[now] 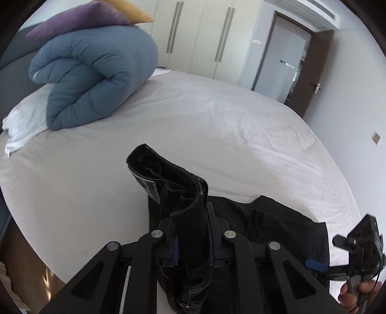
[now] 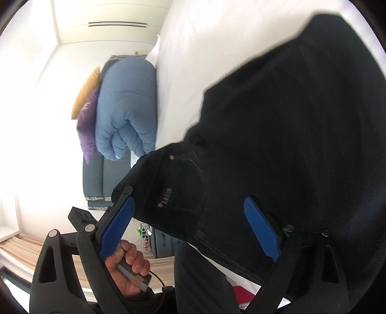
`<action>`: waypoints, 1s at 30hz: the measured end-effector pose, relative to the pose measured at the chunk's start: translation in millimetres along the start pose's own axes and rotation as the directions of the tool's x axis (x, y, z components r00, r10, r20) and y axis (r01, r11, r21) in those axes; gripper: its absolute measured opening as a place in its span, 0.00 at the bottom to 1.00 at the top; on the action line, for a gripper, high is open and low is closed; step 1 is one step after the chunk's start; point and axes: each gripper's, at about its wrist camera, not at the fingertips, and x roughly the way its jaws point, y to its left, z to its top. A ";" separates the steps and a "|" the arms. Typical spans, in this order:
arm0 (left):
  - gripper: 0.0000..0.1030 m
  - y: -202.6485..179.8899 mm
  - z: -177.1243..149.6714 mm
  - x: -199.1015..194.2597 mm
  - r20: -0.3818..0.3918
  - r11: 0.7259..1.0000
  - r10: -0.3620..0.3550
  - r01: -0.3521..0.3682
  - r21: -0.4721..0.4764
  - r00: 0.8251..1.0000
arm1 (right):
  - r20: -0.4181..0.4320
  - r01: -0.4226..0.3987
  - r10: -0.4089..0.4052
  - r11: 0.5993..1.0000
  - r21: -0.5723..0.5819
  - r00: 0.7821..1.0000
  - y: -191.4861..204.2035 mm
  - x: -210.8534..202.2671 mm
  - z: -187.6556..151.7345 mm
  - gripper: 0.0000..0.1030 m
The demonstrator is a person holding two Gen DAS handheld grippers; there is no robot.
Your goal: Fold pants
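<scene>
White bed (image 1: 217,125); left gripper (image 1: 190,231) jaws clamp black pants (image 1: 178,193), right gripper (image 2: 190,217) jaws apart; label unreadable.

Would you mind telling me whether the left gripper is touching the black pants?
Touching. The left wrist view shows the left gripper closed on a bunched fold of the black pants, the fabric pinched between its fingers and sticking up past them above the white bed.

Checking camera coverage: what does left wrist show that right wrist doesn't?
Left wrist only: the left claw shut on a raised fold of the black pants, the wardrobe doors, the open door, a white towel.
Right wrist only: the right claw open around the pants' pocket area, a ceiling vent.
Both: pants, white bed, blue duvet, purple pillow.
</scene>
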 end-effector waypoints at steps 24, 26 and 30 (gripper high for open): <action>0.09 -176.7 -103.3 -7.4 -0.146 0.854 -0.212 0.256 0.453 0.966 | -0.109 0.153 -0.152 0.988 0.004 0.982 -5.7 -28.6 45.5 1.00; 0.09 -169.6 -99.4 -8.7 -0.142 0.862 -0.227 0.267 0.431 0.963 | -0.090 0.123 -0.120 0.992 0.026 0.989 -8.7 -33.2 44.6 1.00; 0.08 -167.1 -100.5 -13.5 -0.132 0.854 -0.241 0.275 0.442 0.961 | -0.135 0.125 -0.116 0.990 0.061 0.984 -16.8 -15.5 45.9 1.00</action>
